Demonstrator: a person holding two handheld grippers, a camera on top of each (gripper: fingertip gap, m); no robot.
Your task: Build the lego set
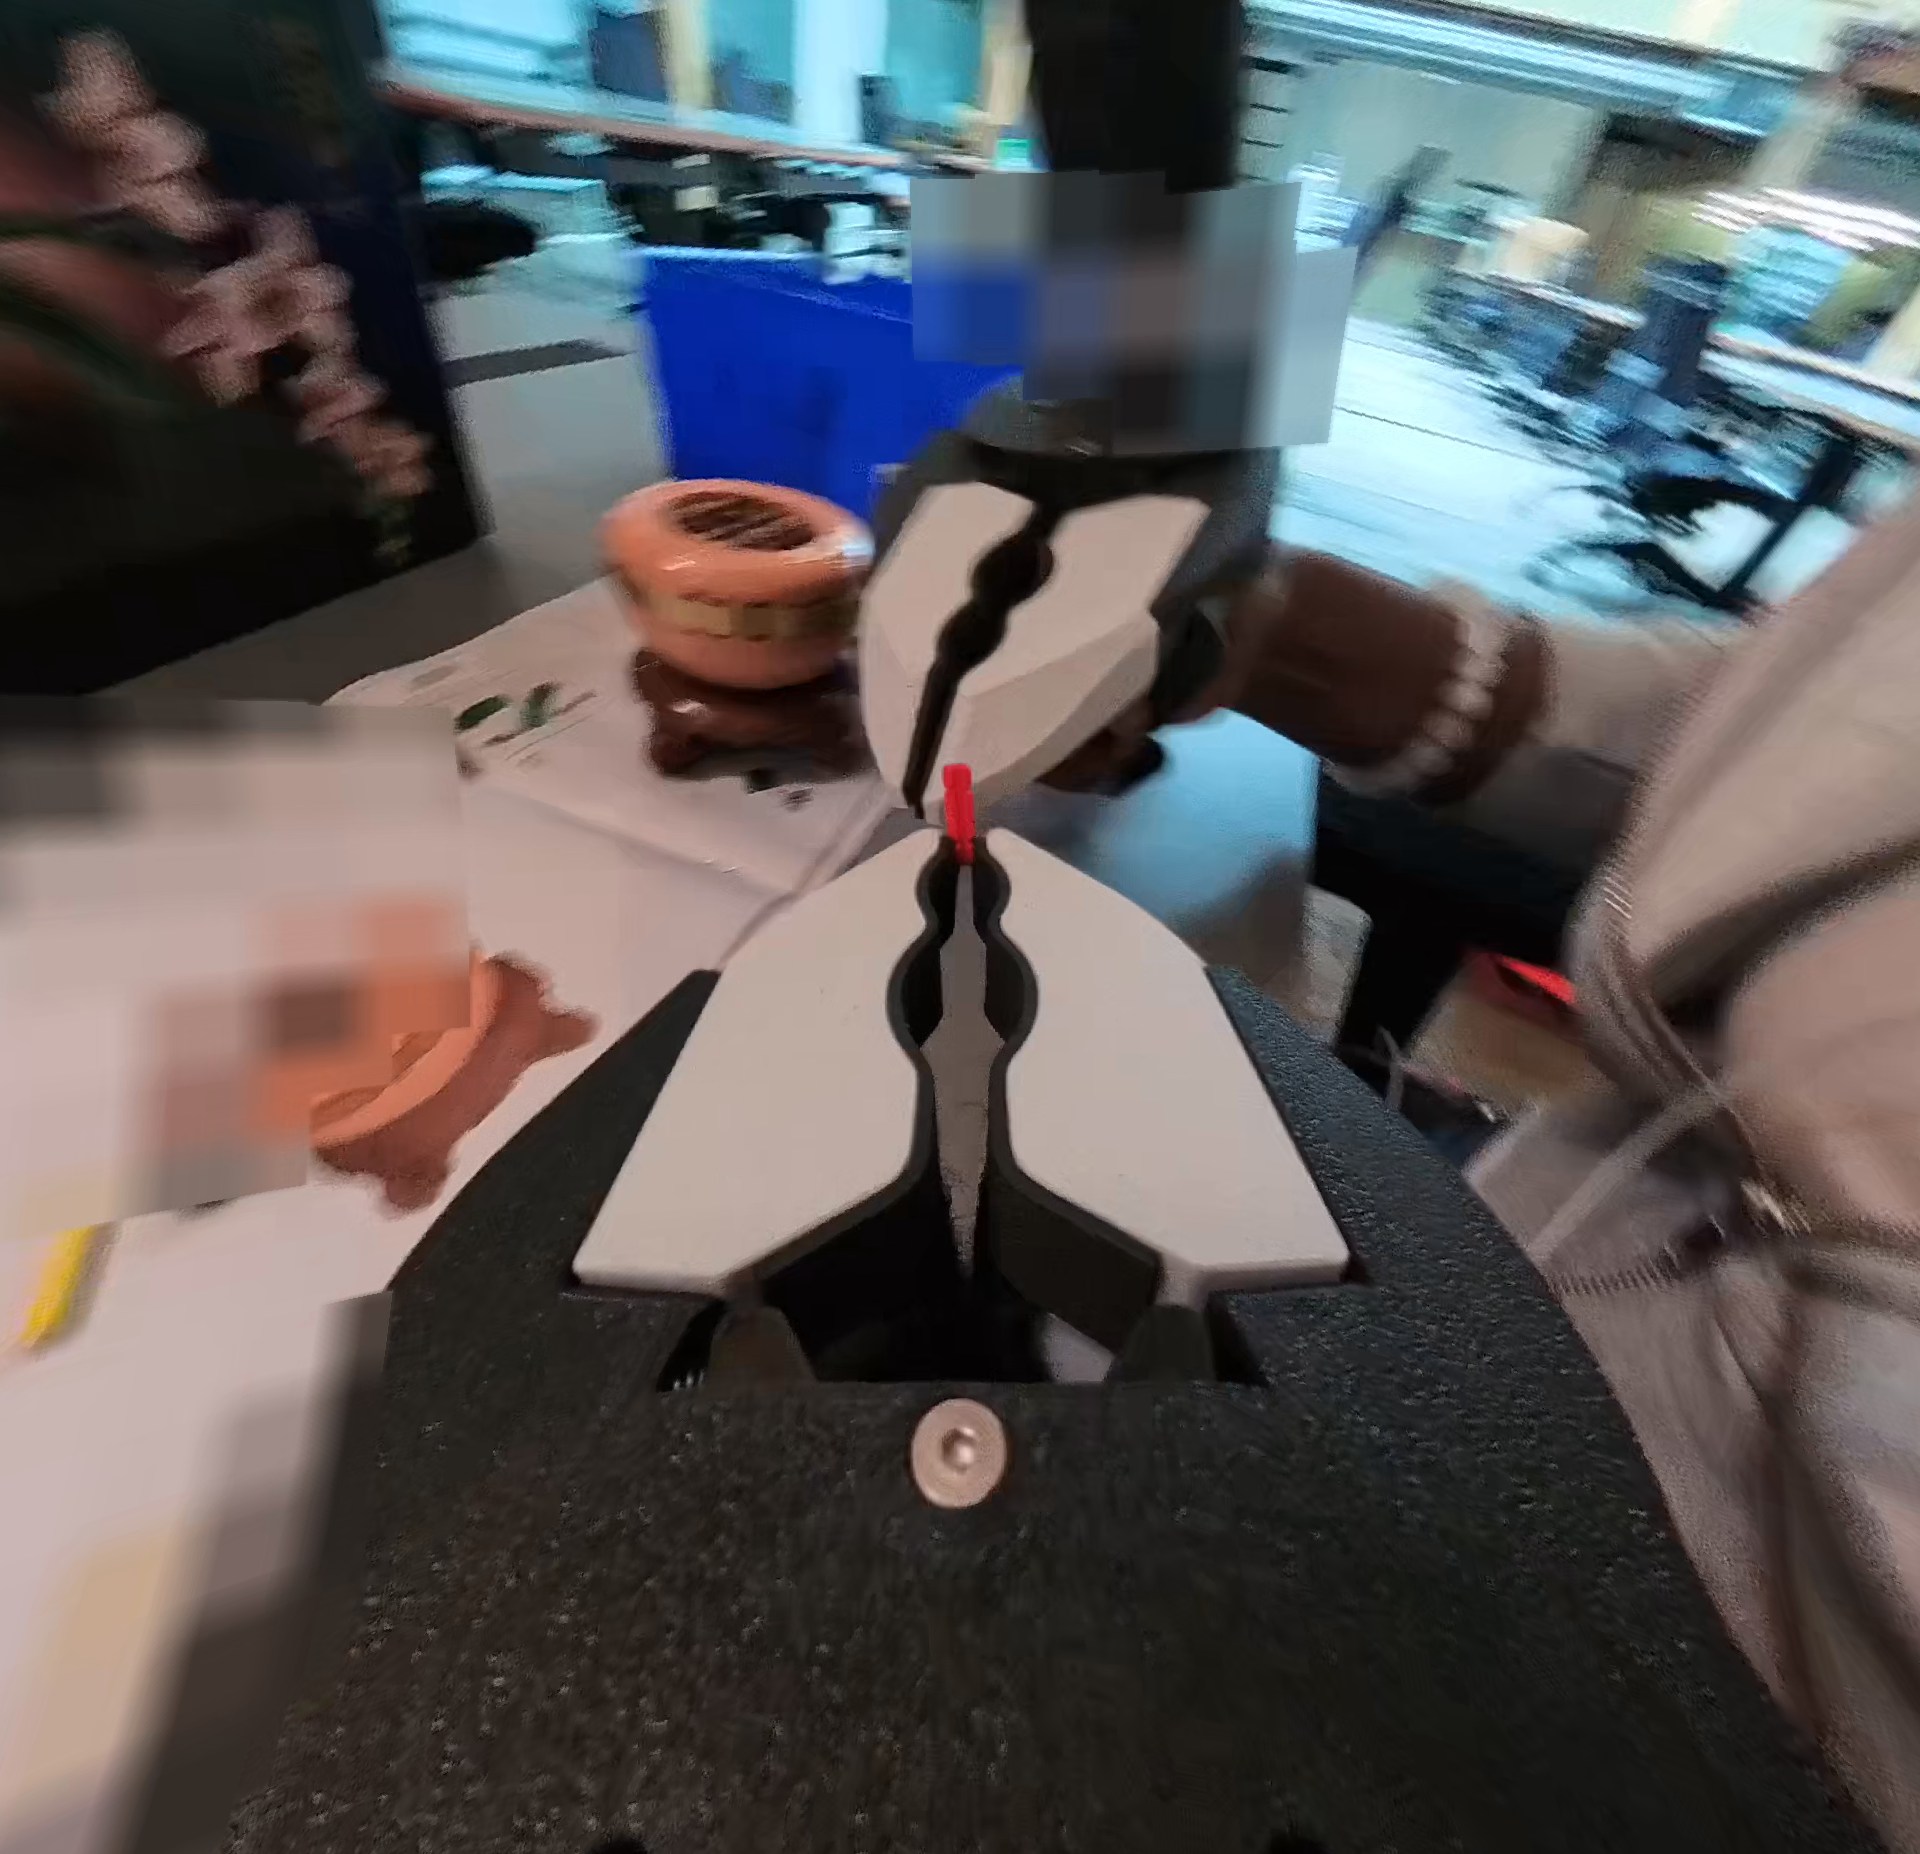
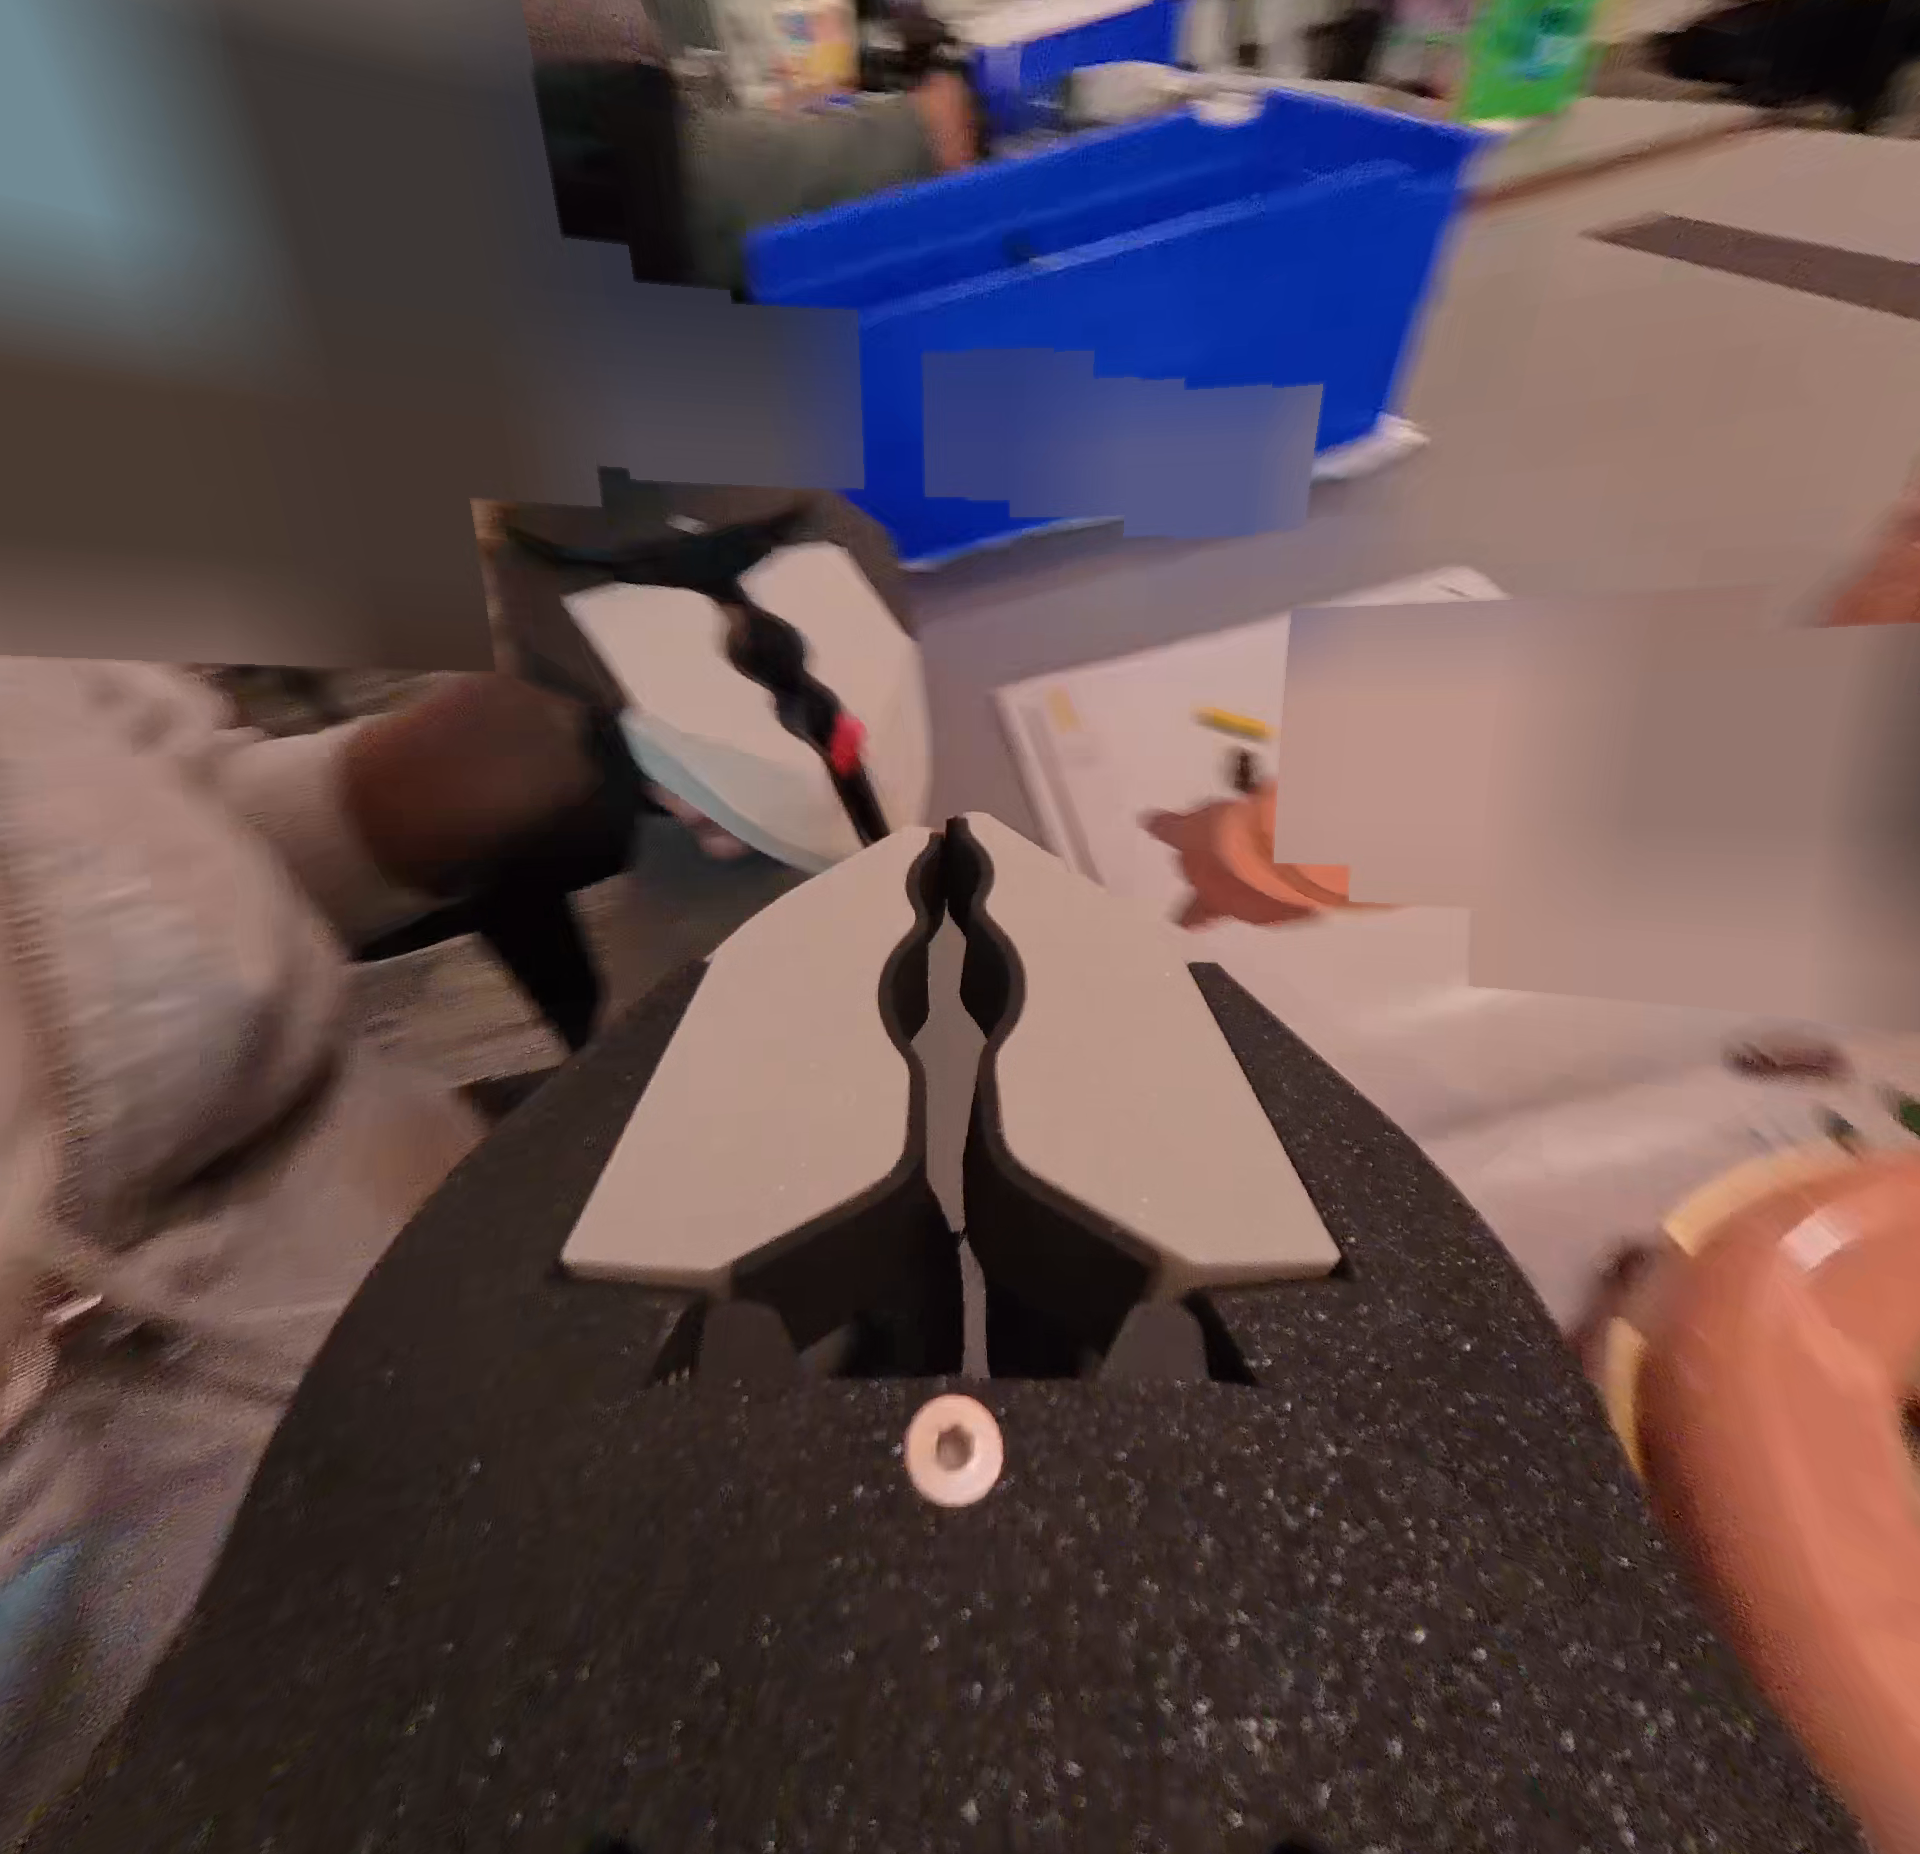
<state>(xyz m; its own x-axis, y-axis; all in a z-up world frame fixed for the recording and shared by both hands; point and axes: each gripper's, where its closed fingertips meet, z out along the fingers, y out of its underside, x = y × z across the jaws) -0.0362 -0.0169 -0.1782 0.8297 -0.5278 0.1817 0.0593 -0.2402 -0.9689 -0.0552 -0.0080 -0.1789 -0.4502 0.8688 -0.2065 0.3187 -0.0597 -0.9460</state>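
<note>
The left gripper (image 1: 961, 854) was pinched together on a small red lego piece (image 1: 958, 798), which stood up out of the very tips; the fingers met there and only the scalloped gap behind them showed dark. The right gripper (image 2: 951, 830) was closed too, tips touching, with nothing visible between them. The two claws faced each other tip to tip — in the left wrist view the right gripper's (image 1: 920, 802) points sat just beside the red piece, whether touching it I could not tell. From the right wrist view the left gripper (image 2: 868, 817) came in from the left with the red piece (image 2: 847, 742) showing along its seam.

Below lay white instruction sheets (image 1: 623, 828) on a grey table (image 2: 1621, 433). A peach-coloured round lego pot (image 1: 732, 599) on a dark brown stand stood near, beyond the tips, and a blue bin (image 2: 1122, 277) farther back. Both claws hung above the table with free room around the tips — the person's sleeve (image 1: 1766, 869) bounded the right side.
</note>
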